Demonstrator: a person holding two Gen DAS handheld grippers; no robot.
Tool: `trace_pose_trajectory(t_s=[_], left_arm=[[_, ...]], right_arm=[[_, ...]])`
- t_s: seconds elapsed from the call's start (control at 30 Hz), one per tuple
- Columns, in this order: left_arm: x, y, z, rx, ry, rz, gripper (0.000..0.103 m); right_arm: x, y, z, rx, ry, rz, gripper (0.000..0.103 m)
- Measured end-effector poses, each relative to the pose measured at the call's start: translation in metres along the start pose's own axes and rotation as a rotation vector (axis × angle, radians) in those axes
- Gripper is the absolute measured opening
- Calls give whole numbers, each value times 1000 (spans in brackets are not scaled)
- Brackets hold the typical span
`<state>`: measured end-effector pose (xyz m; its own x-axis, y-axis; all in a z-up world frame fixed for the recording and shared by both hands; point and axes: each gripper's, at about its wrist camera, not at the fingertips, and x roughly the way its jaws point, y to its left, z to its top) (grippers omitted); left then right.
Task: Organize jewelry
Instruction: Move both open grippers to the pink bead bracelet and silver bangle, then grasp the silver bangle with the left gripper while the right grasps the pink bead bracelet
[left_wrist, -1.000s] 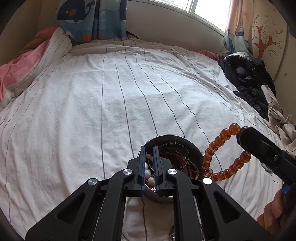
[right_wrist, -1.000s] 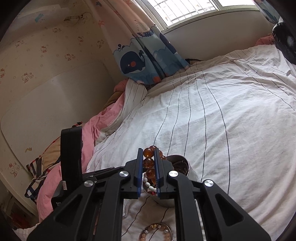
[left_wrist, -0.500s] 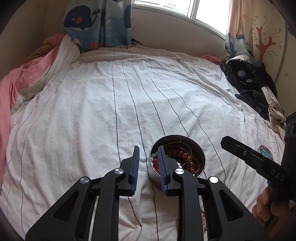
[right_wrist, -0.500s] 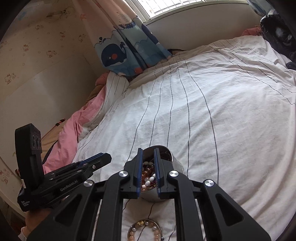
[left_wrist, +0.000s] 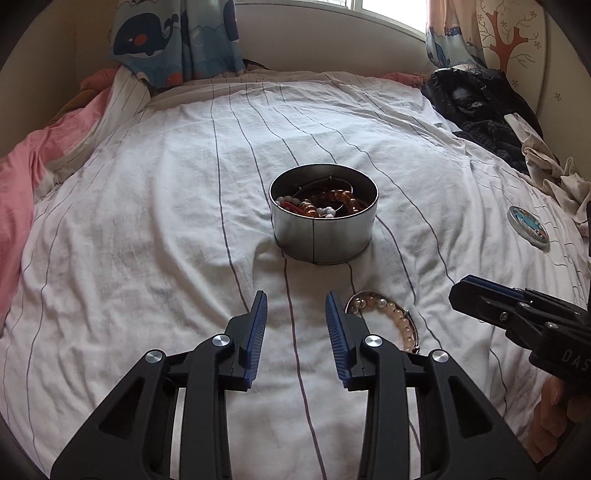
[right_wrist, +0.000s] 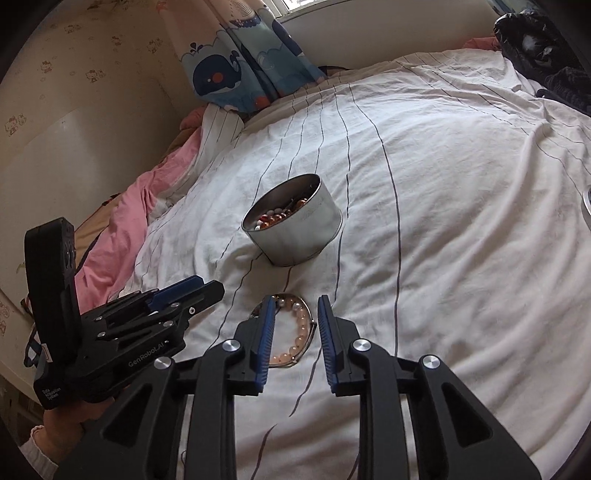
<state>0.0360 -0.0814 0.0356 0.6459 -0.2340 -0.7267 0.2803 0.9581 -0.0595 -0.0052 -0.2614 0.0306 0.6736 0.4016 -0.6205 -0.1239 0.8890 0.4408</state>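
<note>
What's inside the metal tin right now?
The tin holds a tangle of amber beads, white and red beads and a thin wire hoop. Whatever lies under that pile, and the tin's bottom, is covered.

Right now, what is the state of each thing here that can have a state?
Round tin: upright on the bed, lid off, beaded jewelry inside.
Tin lid: lying apart on the sheet.
Pearl bracelet: loose on the sheet, not held.
Left gripper: opening, nothing between its jaws.
Right gripper: opening over the pearl bracelet.
</note>
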Motion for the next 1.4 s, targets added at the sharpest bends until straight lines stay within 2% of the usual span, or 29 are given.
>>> trace_pose_trajectory(t_s=[0.2,0.67,0.87,1.07,1.1,1.13,1.2,1.3,1.4], left_arm=[[0,4,-5,9,-6,14,37],[8,6,-9,8,11,14,46],[8,-1,-9,31,11,-52,46],[20,-17,-13,95,70,-92,46],[23,-17,-14,93,82,-100,45],[24,-16,-14,93,88,-112,30],[24,-18,-14,101,91,-132,9],[17,-15,-13,76,64,-159,3],[9,-5,-10,27,32,-175,3]], right_arm=[[12,2,-1,-18,20,-39,30],[23,0,-3,-11,46,-48,38],[25,-2,-5,-29,61,-126,38],[30,-4,-7,-43,92,-138,38],[30,-2,-8,-53,94,-140,38],[31,-1,-8,-61,95,-142,38],[30,0,-8,-66,94,-145,38],[29,-3,-7,-51,91,-144,38],[29,-3,-7,-53,88,-136,38]])
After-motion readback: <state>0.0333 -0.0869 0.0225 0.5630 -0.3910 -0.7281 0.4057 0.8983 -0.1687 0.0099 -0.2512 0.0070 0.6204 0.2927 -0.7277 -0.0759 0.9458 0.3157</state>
